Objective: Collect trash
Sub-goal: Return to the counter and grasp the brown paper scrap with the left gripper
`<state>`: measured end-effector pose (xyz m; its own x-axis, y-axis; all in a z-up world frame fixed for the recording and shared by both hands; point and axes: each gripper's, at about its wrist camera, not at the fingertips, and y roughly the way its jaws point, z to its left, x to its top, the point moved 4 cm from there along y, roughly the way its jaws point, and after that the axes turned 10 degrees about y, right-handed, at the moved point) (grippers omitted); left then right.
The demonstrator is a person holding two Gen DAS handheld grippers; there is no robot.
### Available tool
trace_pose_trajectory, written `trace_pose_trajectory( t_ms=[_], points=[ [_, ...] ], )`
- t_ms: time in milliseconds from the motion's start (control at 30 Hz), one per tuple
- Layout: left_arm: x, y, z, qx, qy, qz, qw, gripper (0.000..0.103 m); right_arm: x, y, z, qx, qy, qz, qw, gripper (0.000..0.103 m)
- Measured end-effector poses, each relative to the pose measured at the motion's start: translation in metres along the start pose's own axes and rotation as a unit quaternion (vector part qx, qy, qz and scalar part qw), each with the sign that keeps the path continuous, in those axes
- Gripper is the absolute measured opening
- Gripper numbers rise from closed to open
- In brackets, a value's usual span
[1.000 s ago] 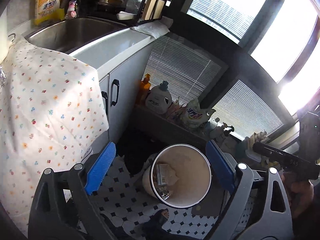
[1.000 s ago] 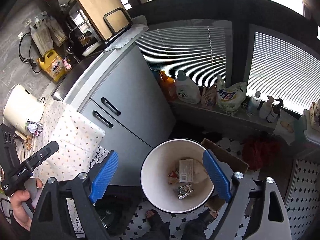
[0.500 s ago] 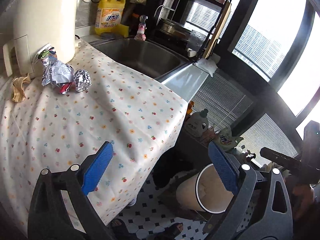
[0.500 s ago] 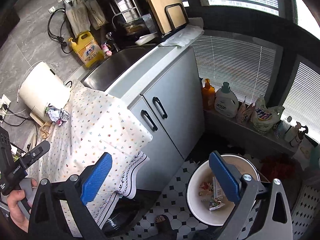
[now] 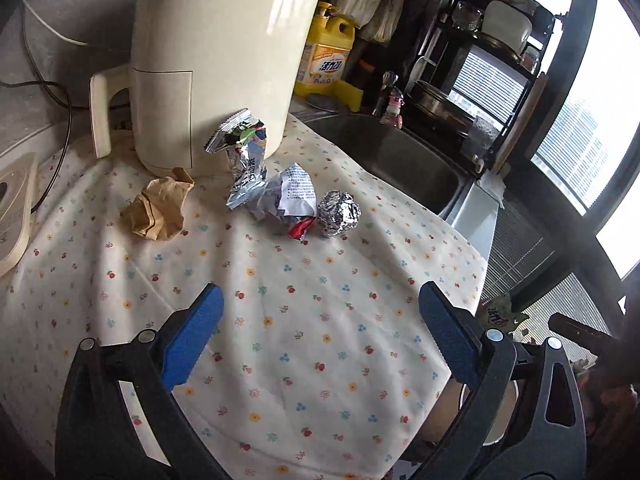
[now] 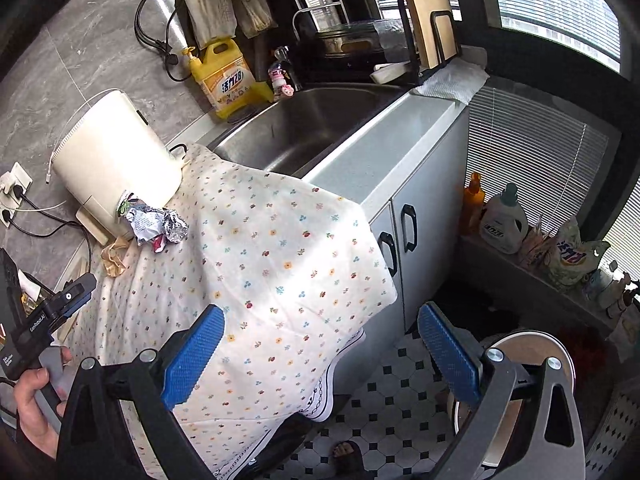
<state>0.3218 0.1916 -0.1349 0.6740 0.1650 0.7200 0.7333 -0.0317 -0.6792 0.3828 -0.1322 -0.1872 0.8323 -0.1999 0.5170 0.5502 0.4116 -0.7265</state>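
Trash pile (image 5: 280,196) on floral cloth (image 5: 320,320) now faces left gripper (image 5: 320,340), swung up from bin (image 6: 532,380); both grippers' fingers spread, empty — next pickup.

Daylight pours in from the windows (image 5: 592,92) on the right of both views, blown out to near white in the left wrist view. It falls in bright patches across the floral cloth (image 6: 280,248), with soft shadows lying in its folds. The foil ball (image 5: 339,213) throws sharp glints. The floor (image 6: 392,392) beneath the table is dim. Fisheye distortion bends the window frames and cabinet edges, and the corners fall to black. Focus looks fairly crisp at the centre, though far shelf items seem slightly soft.
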Motion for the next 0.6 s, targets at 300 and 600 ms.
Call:
trace_pose_trajectory(
  t_ms=[300, 600],
  points=[
    [0.020, 0.011, 0.074, 0.019, -0.012, -0.014, 0.9996, 0.097, -0.001, 0.023, 0.061, -0.002, -0.013, -0.005, 1.000, 0.095],
    [0.030, 0.046, 0.114, 0.040, -0.040, -0.008, 0.9984, 0.097, 0.012, 0.022, 0.086, -0.011, -0.047, 0.000, 0.999, 0.095]
  ],
)
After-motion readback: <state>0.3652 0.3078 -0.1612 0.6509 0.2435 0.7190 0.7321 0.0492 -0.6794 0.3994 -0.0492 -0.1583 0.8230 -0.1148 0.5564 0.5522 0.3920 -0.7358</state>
